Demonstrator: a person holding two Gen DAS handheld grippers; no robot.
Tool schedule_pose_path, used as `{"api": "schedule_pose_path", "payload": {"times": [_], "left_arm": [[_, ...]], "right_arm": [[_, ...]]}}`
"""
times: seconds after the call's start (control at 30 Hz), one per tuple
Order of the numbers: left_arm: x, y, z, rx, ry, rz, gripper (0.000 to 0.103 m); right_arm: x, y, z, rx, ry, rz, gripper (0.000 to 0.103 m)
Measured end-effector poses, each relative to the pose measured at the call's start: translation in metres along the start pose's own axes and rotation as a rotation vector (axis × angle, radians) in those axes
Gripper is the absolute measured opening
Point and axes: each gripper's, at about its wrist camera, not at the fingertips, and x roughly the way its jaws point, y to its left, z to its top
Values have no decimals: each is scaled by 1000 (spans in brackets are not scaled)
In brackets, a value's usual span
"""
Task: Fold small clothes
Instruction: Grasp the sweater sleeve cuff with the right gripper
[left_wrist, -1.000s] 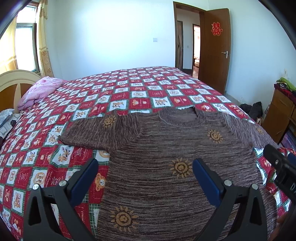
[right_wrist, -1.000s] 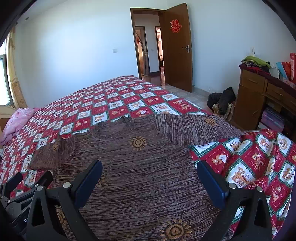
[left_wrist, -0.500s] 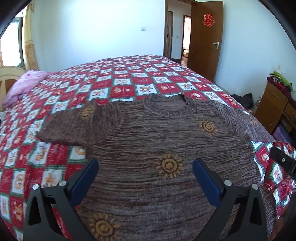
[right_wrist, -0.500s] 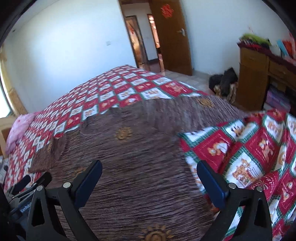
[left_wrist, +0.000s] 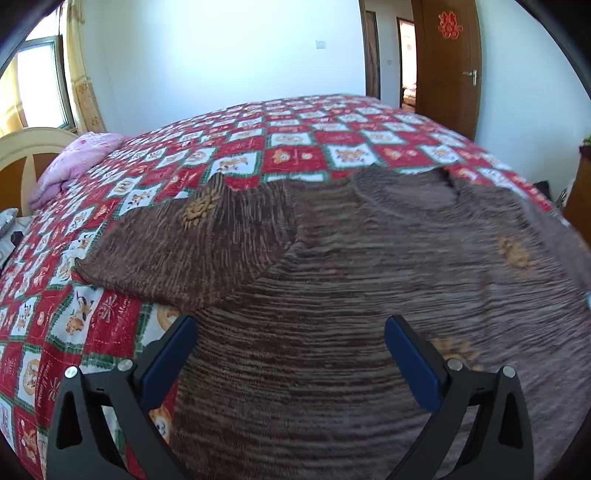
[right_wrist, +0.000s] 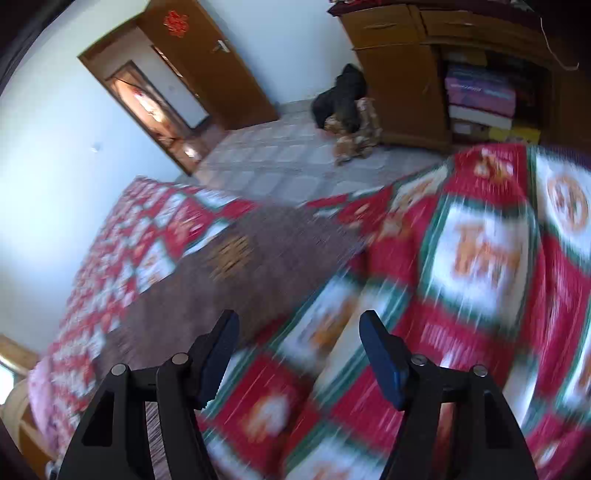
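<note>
Left wrist view: brown knitted sweater, sun motifs, laid flat and unfolded on a red patchwork bedspread; body fills the centre and right of the frame, one sleeve spread toward the left; pink pillow at the far left edge. Left gripper: jaws wide apart, empty, low over the sweater's lower body; left finger near the garment's side edge; contact with the cloth cannot be told.

Right wrist view: heavily blurred and tilted; right gripper: jaws parted, narrower than the left's, holding nothing; below it, the boundary where the other sleeve meets bedspread; wooden cabinet at upper right, open door at upper left.

Step in hand, as judged: approach to the first fold, no fold yet made. Handling notes: take each sleeve or side edge at the very rim, pinching both knit layers; lift only slightly, since loose knit stretches and sags; carry both sides inward evenly; avoid snagging the bedspread beneath.
</note>
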Motion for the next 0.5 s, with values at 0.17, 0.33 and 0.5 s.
{"api": "schedule_pose_path", "payload": {"times": [0.17,0.33,0.5], "left_arm": [[16,9,-1,-47,80,-55,103],[18,12,-4,-81,80,-72,103],[20,11,-4,-80,78,-72,103]], "right_arm": [[39,-22,37,98,67,-16,48],[58,-23,50,89,98,-38,47],[67,-23,48,71,88,-67,22]]}}
